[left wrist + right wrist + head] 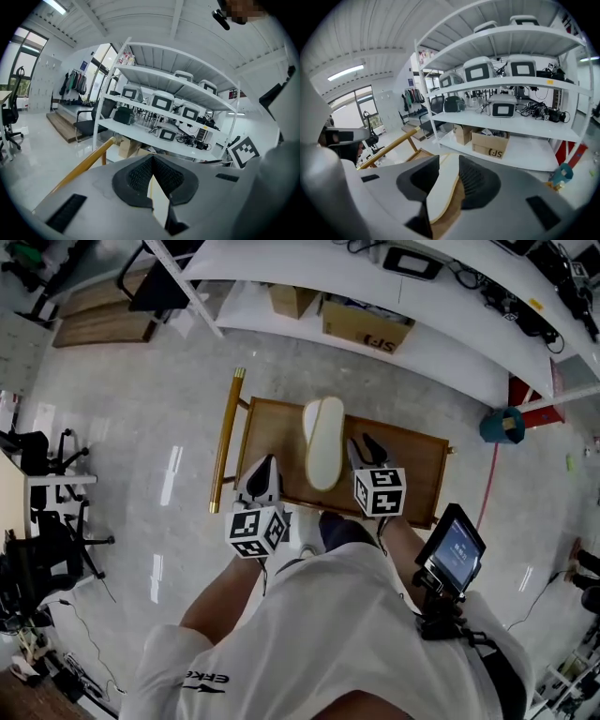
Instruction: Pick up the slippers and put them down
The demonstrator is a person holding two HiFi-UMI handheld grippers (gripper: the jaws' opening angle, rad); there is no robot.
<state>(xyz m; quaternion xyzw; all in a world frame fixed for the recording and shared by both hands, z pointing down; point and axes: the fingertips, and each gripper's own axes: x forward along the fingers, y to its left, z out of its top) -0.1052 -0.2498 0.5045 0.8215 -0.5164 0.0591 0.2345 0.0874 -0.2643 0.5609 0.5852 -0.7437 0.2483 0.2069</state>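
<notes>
One slipper (323,442), pale sole facing up, hangs lengthwise above the wooden table (417,460). My right gripper (364,450) is shut on its near right edge. In the right gripper view the slipper (440,192), white sole over a tan side, fills the gap of the right gripper (449,176), with both pads against it. My left gripper (264,471) hovers over the table's left part, apart from the slipper. In the left gripper view the tips of the left gripper (152,159) meet, and only a pale strip shows behind them. No second slipper is in view.
A yellow handle bar (225,442) runs along the table's left side. White shelving (441,343) with cardboard boxes (366,324) stands beyond the table. Office chairs (47,465) are at the left, a teal bucket (503,425) at the right. The person's feet (337,529) are against the table's near edge.
</notes>
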